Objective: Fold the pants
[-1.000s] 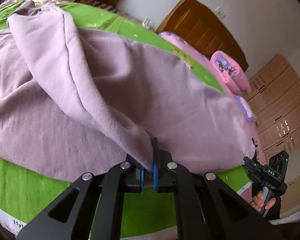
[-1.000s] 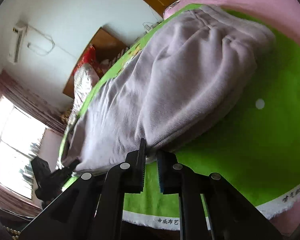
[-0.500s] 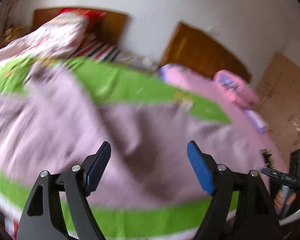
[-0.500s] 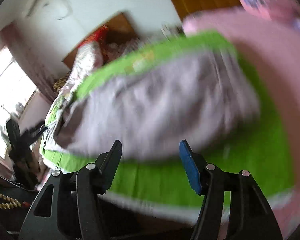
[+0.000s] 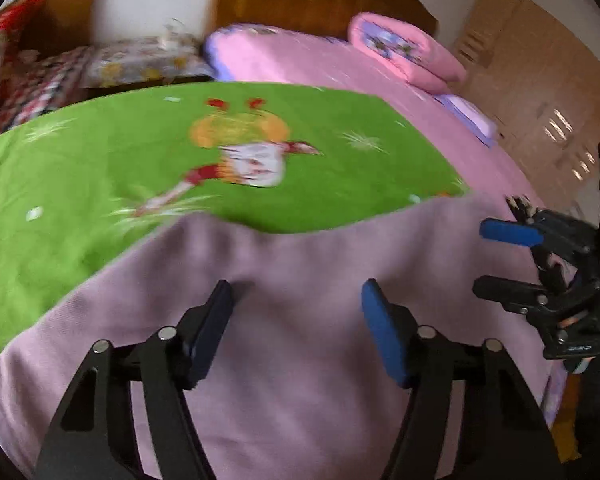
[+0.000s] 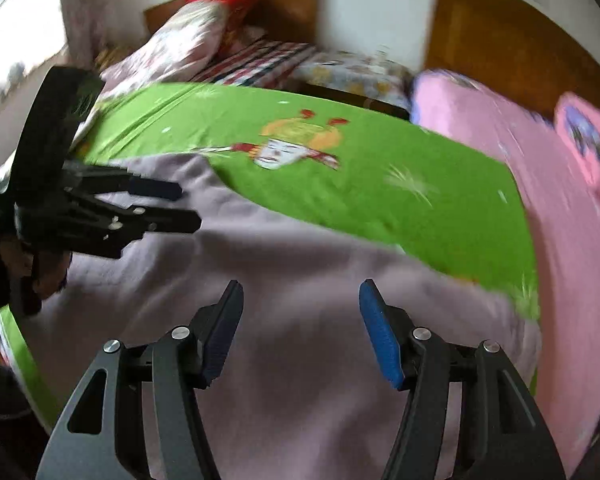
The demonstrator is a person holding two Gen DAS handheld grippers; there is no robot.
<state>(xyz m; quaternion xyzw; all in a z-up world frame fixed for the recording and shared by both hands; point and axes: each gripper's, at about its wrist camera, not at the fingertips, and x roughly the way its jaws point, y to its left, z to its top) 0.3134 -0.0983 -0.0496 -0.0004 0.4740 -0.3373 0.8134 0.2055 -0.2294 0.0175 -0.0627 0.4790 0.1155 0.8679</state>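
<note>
On the bed's green sheet (image 5: 100, 168), lilac pants (image 5: 300, 360) lie folded; left gripper (image 5: 296, 320) jaws, closing, and right gripper (image 6: 300, 320) jaws stand apart, empty, apparently after release.

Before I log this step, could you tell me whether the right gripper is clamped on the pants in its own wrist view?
No. The right gripper has its jaws apart above the lilac pants, with no cloth pinched between them.

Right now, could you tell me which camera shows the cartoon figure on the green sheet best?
The right wrist view: the cartoon figure has a readable face and sits clear of the pants. The left wrist view shows the figure too, larger but smeared by blur, its face unreadable, on the same green sheet.
</note>
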